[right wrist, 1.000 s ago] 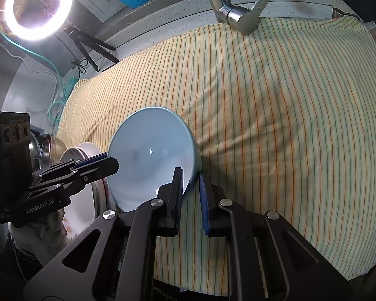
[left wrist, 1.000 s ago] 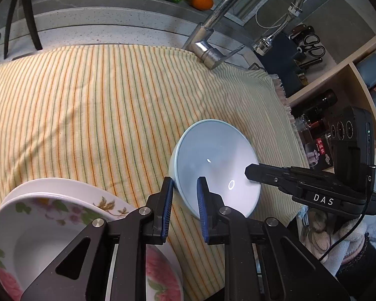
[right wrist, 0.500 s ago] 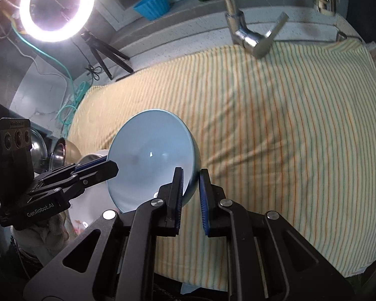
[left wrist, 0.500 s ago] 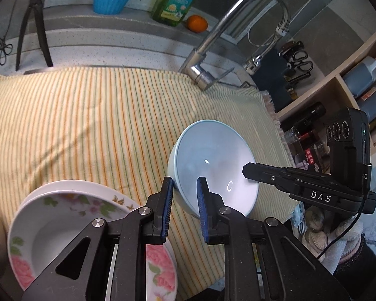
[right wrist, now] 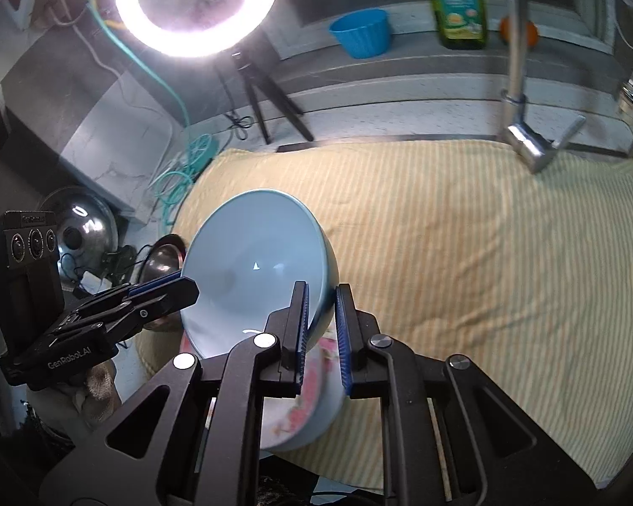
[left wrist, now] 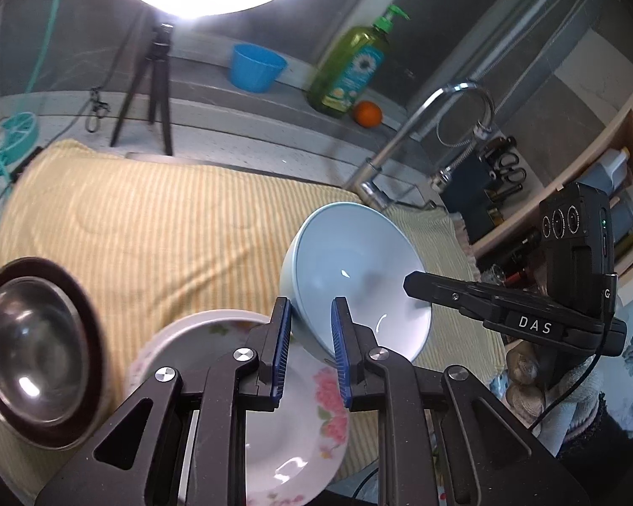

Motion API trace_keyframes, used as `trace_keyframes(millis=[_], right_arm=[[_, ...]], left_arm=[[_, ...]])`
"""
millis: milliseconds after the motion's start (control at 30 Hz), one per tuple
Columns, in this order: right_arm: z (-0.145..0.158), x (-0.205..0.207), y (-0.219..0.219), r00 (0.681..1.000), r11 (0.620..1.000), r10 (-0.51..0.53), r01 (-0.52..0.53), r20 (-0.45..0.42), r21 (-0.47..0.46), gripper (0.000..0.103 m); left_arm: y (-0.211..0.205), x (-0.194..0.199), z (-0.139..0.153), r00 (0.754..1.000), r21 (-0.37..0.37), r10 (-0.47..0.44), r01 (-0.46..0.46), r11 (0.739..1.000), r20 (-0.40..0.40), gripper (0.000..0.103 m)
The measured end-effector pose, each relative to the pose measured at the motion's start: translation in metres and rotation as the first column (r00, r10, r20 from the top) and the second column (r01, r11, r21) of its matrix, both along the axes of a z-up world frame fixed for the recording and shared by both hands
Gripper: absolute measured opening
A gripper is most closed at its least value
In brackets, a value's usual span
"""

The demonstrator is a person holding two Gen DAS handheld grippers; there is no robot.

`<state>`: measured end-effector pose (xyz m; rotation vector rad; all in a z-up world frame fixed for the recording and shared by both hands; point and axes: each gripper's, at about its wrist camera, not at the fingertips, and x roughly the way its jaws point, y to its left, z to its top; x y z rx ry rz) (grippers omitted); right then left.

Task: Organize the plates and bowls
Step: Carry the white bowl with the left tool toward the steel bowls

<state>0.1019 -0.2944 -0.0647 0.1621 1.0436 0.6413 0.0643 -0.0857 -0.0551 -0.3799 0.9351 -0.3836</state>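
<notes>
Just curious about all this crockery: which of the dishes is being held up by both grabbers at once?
The plain pale blue bowl: left gripper and right gripper clamp opposite rims. The floral plate and steel bowl lie untouched.

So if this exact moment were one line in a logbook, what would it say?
left gripper: shut on blue bowl rim | right gripper: shut on opposite rim | bowl: clear of striped cloth, above floral plate

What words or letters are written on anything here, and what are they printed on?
"DAS": white letters on the black body of the right claw, seen from the left camera.
"G": a single letter on the edge of the black camera box above it.
"GenRobot.AI": on the black body of the left claw, seen from the right camera.
Green soap bottle: its flower label carries print, too blurred to read.
Shelf bottles: nothing legible.
</notes>
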Motion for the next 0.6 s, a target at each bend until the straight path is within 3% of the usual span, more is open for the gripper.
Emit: trace_keyframes(millis=[267,600], right_arm=[[0.007,-0.009,0.07,0.993,0.993,0.119,-0.119,0.016,0.004,0.013],[0.004,-0.022,0.153,0.969,0.969,0.247,-0.247,0.016,-0.002,0.013]], left_arm=[[0.063,-0.022,0.002,0.992,0.002,0.127,-0.127,0.992,0.002,0.017],[0.134,-0.045,-0.002,0.963,0.013,0.269,-0.268,0.963,-0.012,0.017]])
